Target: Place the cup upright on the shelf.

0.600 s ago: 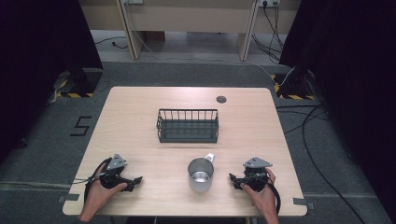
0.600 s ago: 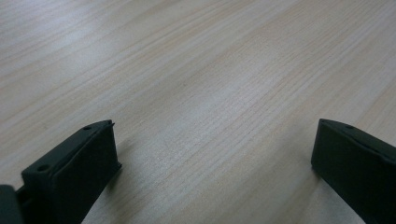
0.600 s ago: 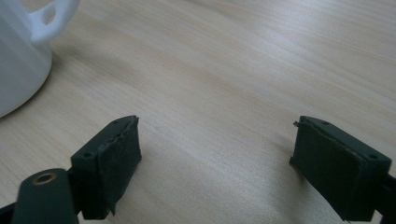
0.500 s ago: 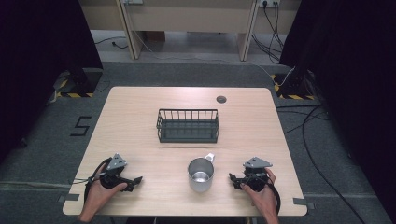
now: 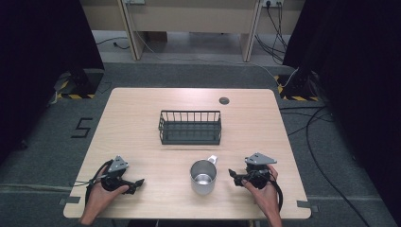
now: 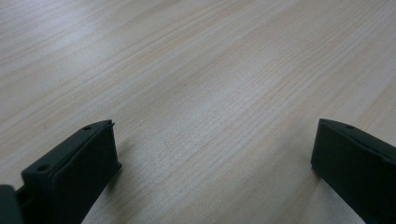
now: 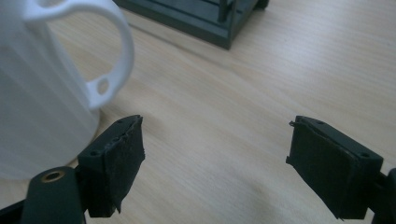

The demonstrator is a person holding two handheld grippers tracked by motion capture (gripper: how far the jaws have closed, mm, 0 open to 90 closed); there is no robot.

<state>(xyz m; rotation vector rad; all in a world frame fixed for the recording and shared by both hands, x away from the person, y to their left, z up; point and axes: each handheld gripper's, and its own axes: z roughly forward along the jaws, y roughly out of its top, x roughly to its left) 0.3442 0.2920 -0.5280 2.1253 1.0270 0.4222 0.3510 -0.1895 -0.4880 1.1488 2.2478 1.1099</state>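
At lower centre of the high view, a metal mug [image 5: 203,177] stood upright on the table [image 5: 142,123], between two grippers resting with jaws spread wide.

The mug's white handle [image 7: 109,70] pointed up-frame and right, toward the dark wire basket [image 5: 190,126] sitting apart above it. The right gripper [image 5: 234,174], at lower right, lay just beside the mug, holding nothing. In its own view the handle loop sat at upper left, outside the jaw gap. Likely step: reach for the mug. Best done by swinging left to bracket the handle or wall squarely, then closing gently so the mug did not tip. The left gripper [image 5: 137,182], lower left, was well apart, also empty, with bare wood ahead. Surface: pale wood grain, a small round cap [image 5: 223,100] upper right. Beyond: grey carpet, black curtains, trailing cables.
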